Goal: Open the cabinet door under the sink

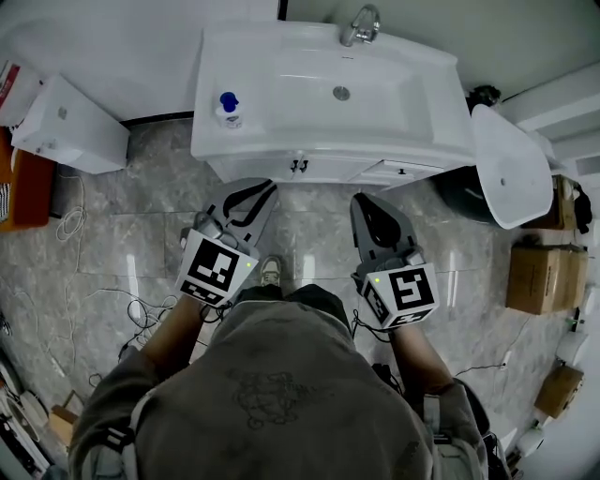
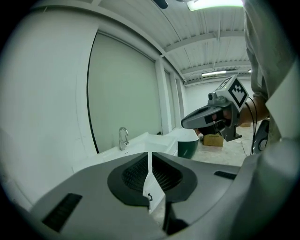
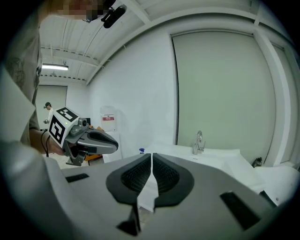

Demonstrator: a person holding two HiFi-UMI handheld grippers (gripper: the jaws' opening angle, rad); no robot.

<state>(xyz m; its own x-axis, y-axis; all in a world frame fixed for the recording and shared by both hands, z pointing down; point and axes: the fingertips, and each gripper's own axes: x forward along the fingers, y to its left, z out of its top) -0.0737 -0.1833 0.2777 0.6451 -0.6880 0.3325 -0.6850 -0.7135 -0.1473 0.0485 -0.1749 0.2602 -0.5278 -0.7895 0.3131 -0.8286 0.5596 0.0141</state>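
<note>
Both claws are closed and empty. The left claw [image 1: 251, 192] and right claw [image 1: 367, 204] hang side by side, well apart, above the marble floor [image 1: 309, 234], with their tips pointing to 12 o'clock. The cabinet door [image 1: 264, 172] is at 12 o'clock of them, under the white sink [image 1: 281, 141]. Its dark handles [image 1: 298, 166] sit near the middle, and neither claw touches it. A blue-capped bottle [image 1: 228, 108] stands at the sink's 9 o'clock, the faucet [image 1: 361, 23] at its 12.
</note>
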